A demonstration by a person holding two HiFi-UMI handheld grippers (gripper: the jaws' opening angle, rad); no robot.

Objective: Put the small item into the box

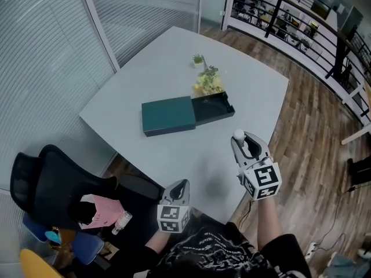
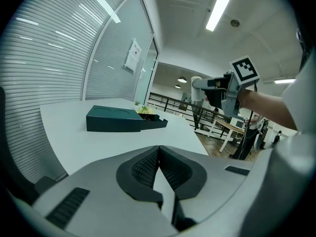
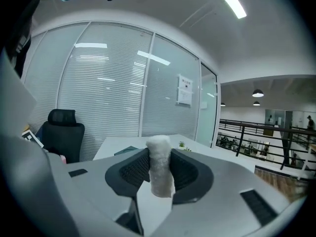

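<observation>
A small white fluffy roll (image 3: 160, 165) stands upright between the pads of my right gripper (image 3: 159, 169), which is shut on it. In the head view that roll (image 1: 238, 135) shows at the tip of the right gripper (image 1: 240, 141), raised over the table's near right part. The dark green box (image 1: 213, 107) lies open at mid table, its lid (image 1: 168, 115) slid off to the left beside it. My left gripper (image 1: 181, 185) hangs at the table's near edge with its jaws shut and nothing between them (image 2: 158, 164). From the left gripper view the box (image 2: 153, 121) lies ahead, far off.
A small potted plant (image 1: 199, 61) and a bunch of yellow flowers (image 1: 208, 83) stand just behind the box. A black office chair (image 1: 49, 184) with a pink item on it sits at the table's near left. Glass walls with blinds run along the left; a railing lies far right.
</observation>
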